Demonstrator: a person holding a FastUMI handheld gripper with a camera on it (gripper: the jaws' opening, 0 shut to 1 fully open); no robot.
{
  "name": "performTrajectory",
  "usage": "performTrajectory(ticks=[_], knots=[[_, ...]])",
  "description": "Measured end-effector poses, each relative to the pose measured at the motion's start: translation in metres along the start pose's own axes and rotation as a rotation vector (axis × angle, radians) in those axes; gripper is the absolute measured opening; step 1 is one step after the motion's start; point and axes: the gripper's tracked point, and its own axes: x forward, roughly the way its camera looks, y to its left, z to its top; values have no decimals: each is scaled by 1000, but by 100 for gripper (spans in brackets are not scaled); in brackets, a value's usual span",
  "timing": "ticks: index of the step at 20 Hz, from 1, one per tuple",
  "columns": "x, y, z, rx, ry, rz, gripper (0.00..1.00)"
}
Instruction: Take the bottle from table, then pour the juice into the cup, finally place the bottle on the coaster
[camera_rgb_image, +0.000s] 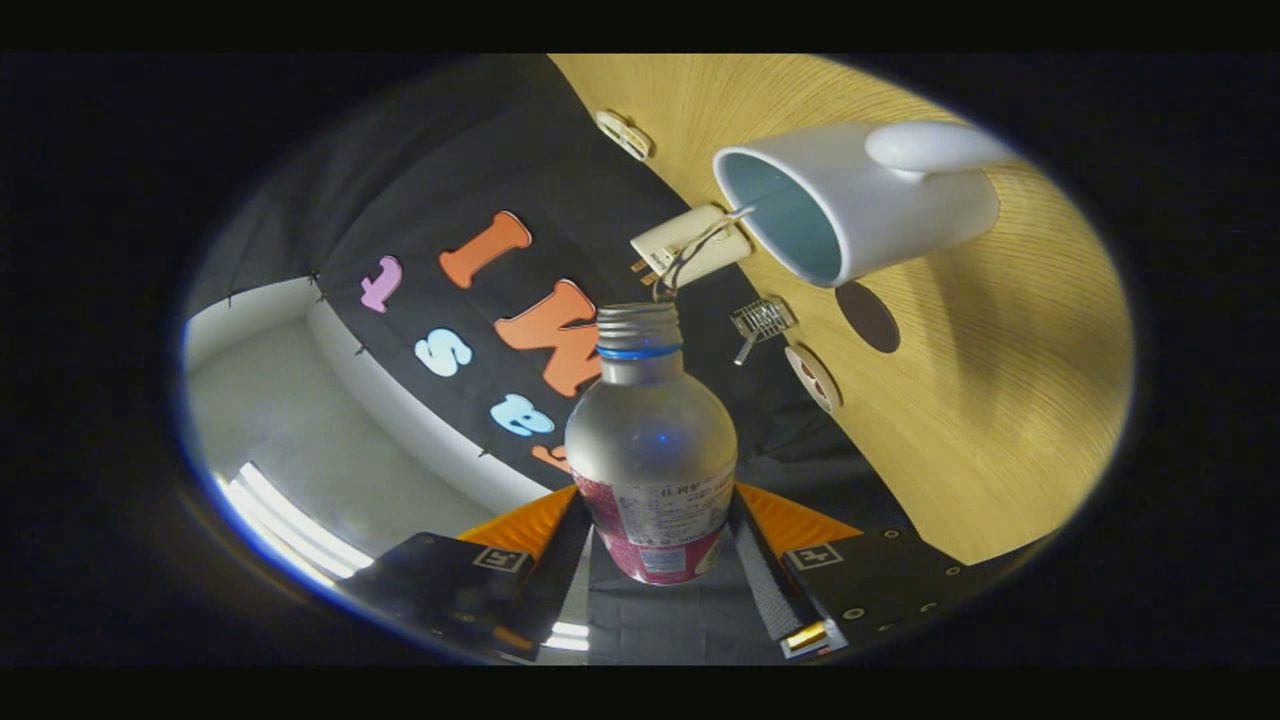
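Clear plastic bottle (651, 440), uncapped, is clamped between both fingers of the gripper (655, 545), tilted toward the white cup (860, 205) near the wooden tabletop's (1000, 400) edge, beside a dark round coaster (867, 316).

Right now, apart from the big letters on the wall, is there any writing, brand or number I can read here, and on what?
Label on the bottle: printed lines, too small and blurred to read. The gripper is shut on that bottle.
Square markers on the gripper: black-and-white patterns, no words.
Cup: no writing on the side that shows.
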Motion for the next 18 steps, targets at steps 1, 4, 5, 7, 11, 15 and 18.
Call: performTrajectory(ticks=[1,4,5,7,11,15,18], knots=[[0,2,-1,12,3,3,78],[-2,5,0,30,4,12,78],[-2,6,0,35,5,14,78],[-2,7,-2,39,4,18,78],[-3,9,-6,71,11,19,78],[-5,13,-5,98,16,25,78],[-6,15,-4,121,16,31,78]])
